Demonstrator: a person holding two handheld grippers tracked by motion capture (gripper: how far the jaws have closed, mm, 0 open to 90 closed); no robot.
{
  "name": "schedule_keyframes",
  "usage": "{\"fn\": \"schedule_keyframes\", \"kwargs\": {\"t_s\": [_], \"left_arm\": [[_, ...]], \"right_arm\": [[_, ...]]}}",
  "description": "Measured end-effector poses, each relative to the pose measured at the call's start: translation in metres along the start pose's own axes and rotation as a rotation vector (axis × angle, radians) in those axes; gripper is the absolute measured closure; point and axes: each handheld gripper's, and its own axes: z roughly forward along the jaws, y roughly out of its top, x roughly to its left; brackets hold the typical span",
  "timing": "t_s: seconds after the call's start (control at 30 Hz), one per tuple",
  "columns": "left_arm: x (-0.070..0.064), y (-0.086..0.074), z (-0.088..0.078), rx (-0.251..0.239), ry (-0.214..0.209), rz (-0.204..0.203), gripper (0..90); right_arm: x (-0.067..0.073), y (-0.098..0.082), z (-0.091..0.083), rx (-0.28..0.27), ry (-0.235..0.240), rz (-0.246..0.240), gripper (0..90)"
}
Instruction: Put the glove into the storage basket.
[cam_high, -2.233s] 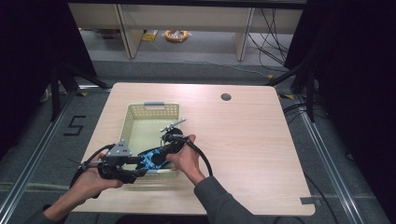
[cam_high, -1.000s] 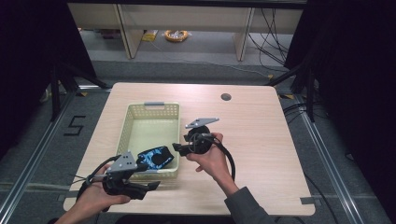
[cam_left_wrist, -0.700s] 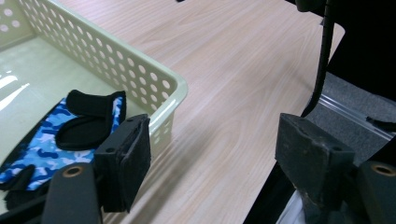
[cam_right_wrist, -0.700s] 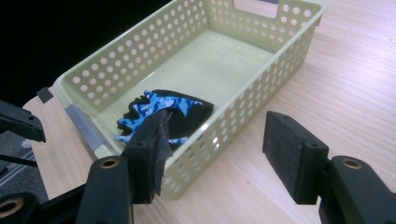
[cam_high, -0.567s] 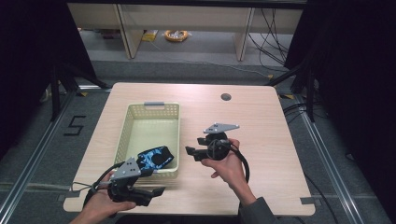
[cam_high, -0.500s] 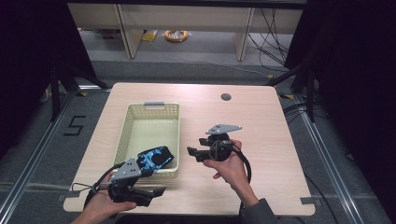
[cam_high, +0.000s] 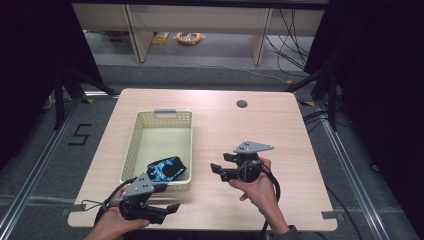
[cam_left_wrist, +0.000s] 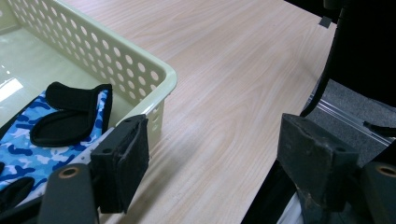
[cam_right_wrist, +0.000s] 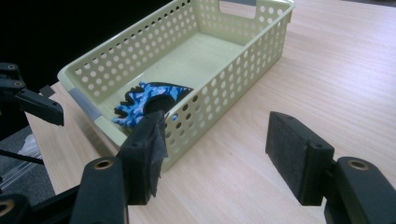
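Blue camouflage cloth (cam_high: 165, 169) now lying in the near end of the basket (cam_high: 165, 114), released. Both tongs, left (cam_high: 167, 209) and right (cam_high: 216, 170), pulled back over the worktop (cam_high: 280, 130), jaws spread and empty, the right's just widening. Placement apparently finished.

A pale yellow basket (cam_left_wrist: 116, 56) with round holes is seen on the wooden table (cam_left_wrist: 243, 84). A blue patterned cloth (cam_left_wrist: 42, 135) with black edges is laid inside the basket. Nothing is held between the left gripper's (cam_left_wrist: 212, 163) wide-apart black jaws, just beside the basket's corner.
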Motion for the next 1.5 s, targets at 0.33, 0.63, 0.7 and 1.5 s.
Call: {"fn": "schedule_keyframes", "kwargs": {"t_s": [0.33,0.63,0.7,1.5], "left_arm": [[-0.001,-0.006,0.003,0.004,0.017,0.004,24.2],[-0.001,-0.012,0.007,0.005,0.002,0.029,23.3],[-0.001,-0.013,0.008,0.015,-0.001,0.017,23.2],[-0.002,-0.042,0.021,0.069,0.000,0.046,18.4]], "right_arm": [[-0.001,-0.011,-0.009,-0.005,-0.009,0.008,35.8],[-0.001,-0.022,-0.012,-0.019,0.011,-0.008,32.2],[-0.002,-0.023,-0.014,-0.016,0.014,-0.036,31.6],[0.010,-0.063,-0.020,0.010,0.004,-0.015,24.6]]}}
